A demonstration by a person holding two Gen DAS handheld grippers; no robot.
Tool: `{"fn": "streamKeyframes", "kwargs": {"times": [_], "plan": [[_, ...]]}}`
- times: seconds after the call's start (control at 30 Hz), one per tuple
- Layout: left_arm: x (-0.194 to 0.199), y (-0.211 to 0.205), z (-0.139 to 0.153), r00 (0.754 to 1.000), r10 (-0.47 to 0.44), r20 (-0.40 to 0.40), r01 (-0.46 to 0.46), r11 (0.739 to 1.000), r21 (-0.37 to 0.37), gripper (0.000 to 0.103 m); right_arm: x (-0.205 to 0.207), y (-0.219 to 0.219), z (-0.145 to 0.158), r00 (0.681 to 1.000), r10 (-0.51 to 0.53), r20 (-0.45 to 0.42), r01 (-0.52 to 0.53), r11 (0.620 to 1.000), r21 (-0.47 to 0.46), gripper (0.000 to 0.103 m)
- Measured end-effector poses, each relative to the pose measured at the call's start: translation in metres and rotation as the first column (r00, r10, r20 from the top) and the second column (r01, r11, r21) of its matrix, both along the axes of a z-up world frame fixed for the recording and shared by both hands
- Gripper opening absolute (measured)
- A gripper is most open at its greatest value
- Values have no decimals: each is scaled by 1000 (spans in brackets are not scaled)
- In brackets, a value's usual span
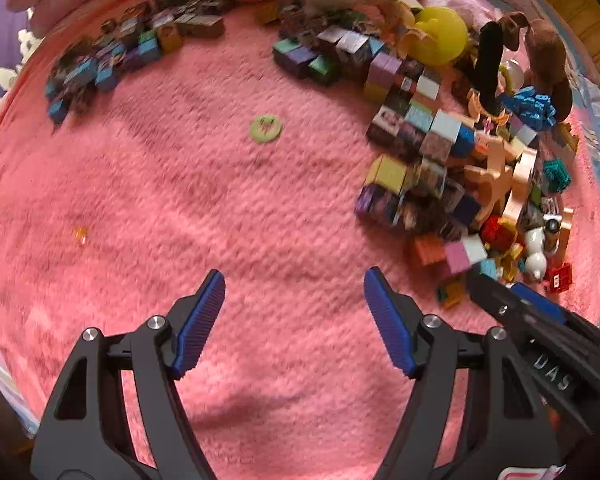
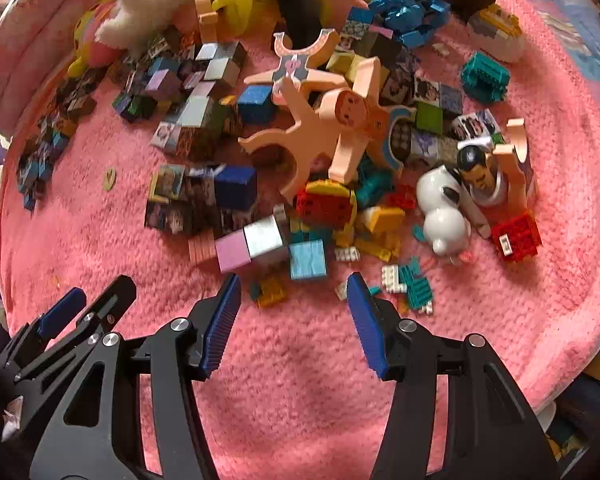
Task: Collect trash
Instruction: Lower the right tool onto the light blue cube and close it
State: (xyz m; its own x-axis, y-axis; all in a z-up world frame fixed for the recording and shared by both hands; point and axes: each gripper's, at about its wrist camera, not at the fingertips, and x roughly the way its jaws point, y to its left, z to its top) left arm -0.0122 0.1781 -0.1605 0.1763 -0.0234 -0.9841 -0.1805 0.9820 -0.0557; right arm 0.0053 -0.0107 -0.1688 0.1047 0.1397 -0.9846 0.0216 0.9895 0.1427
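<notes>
Above the pink blanket [image 1: 284, 208], both tools hover with nothing between their pads.
Left tool [image 1: 294, 300]: jaws spread wide, empty, apart from the blanket; the right tool's tip shows at its lower right.
Right tool [image 2: 294, 300]: jaws wide, empty, its tips just short of the loose bricks.
Nearest bits: one small orange brick [image 2: 271, 293] by the right tool's left finger; one teal-and-white brick cluster [image 2: 410, 286] by its right finger.
Possible trash: one green round disc [image 1: 265, 129] lying alone on bare blanket, well apart from both piles; one tiny orange scrap [image 1: 80, 234] far left.
Beyond: picture cubes [image 2: 204, 196], too many and too blurred to count; two red bricks; one white bowling-pin figure [image 2: 444, 216]; several flat peach figures [image 2: 320, 128]; plush toys at the far edge.
</notes>
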Motion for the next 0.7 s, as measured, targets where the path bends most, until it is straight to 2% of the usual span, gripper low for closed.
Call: {"fn": "streamKeyframes", "kwargs": {"times": [0.13, 0.23, 0.33, 0.53, 0.63, 0.7], "plan": [[8, -4, -2, 1000, -16, -11, 16, 999, 31, 69, 10, 3, -7, 1000, -13, -12, 13, 1000, -12, 43], [8, -6, -5, 1000, -18, -19, 18, 1000, 26, 69, 7, -3, -16, 999, -30, -29, 29, 1000, -7, 36], [7, -11, -9, 1000, -25, -12, 25, 999, 29, 69, 6, -7, -20, 998, -37, -41, 37, 999, 14, 36], [14, -5, -24, 997, -77, -15, 76, 996, -37, 69, 6, 10, -22, 999, 0, -32, -1, 1000, -21, 36], [25, -2, -26, 993, -115, -16, 115, 993, -11, 69, 10, 13, -23, 999, -30, -36, 29, 999, -25, 36], [35, 0, -26, 991, -136, -14, 135, 990, -46, 69, 11, 15, -25, 998, -46, -42, 45, 998, -34, 36]]}}
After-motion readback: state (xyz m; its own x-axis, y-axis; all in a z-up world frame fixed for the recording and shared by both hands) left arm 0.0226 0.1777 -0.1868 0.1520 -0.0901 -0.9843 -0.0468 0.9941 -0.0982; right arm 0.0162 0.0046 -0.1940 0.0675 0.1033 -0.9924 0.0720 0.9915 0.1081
